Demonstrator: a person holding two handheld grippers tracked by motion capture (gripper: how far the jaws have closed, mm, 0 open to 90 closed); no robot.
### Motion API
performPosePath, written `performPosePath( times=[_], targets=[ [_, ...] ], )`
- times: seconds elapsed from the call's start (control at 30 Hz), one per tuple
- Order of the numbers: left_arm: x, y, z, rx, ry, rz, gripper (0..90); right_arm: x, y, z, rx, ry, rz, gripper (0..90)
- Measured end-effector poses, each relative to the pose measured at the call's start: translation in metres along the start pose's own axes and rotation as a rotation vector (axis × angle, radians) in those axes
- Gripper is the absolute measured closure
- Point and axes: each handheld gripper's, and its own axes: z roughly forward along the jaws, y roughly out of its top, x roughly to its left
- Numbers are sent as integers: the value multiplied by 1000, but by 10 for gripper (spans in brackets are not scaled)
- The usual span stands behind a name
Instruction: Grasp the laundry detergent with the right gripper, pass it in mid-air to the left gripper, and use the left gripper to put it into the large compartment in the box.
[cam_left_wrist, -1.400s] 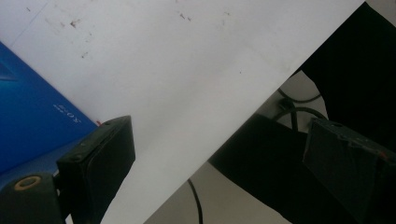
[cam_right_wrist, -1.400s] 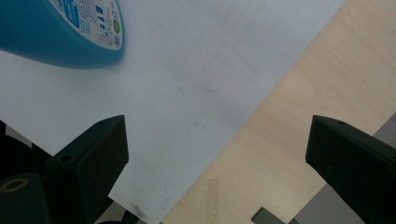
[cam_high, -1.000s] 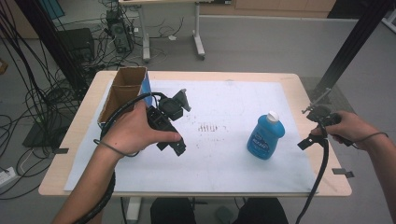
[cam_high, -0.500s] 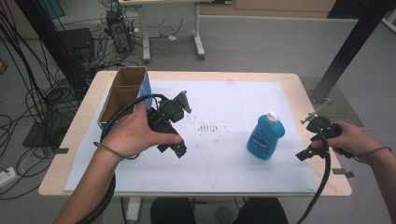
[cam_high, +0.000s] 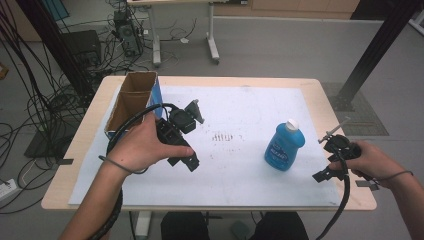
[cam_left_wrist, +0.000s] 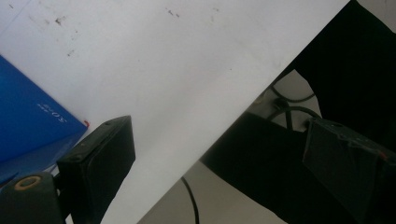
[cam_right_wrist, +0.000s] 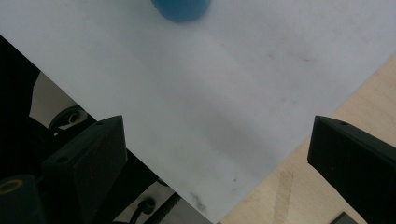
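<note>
High view: a wooden table (cam_high: 75, 165) carries a white sheet (cam_high: 240, 110). The left hand (cam_high: 142, 147) holds the left gripper (cam_high: 192, 134) over the sheet's left part, just beside an open cardboard box (cam_high: 131, 100) with a blue side. A blue bottle (cam_high: 284, 146) with a white cap lies on the sheet's right part. The right hand (cam_high: 367, 161) holds the right gripper (cam_high: 332, 157) at the table's right edge, near the bottle but apart from it.

Left gripper view: the two black jaws stand wide apart with nothing between them, above the white sheet (cam_left_wrist: 187, 70); the box's blue side (cam_left_wrist: 32, 116) sits at the left.

Right gripper view: the jaws are spread wide and empty over the sheet's corner; a blue shape at the top edge is probably the bottle (cam_right_wrist: 181, 9), and bare table wood (cam_right_wrist: 355, 102) shows at the right
</note>
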Motion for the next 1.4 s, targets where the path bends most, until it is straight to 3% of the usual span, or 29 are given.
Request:
performPosePath(
  times=[0.53,0.8,1.03,1.23,1.4],
  targets=[
    [0,-5,4,-2,-17,-3,92,15,-2,17,-39,6,-14,49],
    [1,-7,5,-7,-19,-7,91,17,-6,28,-87,12,-10,49],
    [2,-9,4,-14,-17,-17,90,16,-8,37,-151,-10,-11,49],
    [2,-9,3,-17,-15,-17,90,18,-10,41,-170,-8,-25,46],
    [2,-10,3,-17,-16,-21,88,19,-14,49,-225,-2,-33,44]
  ],
)
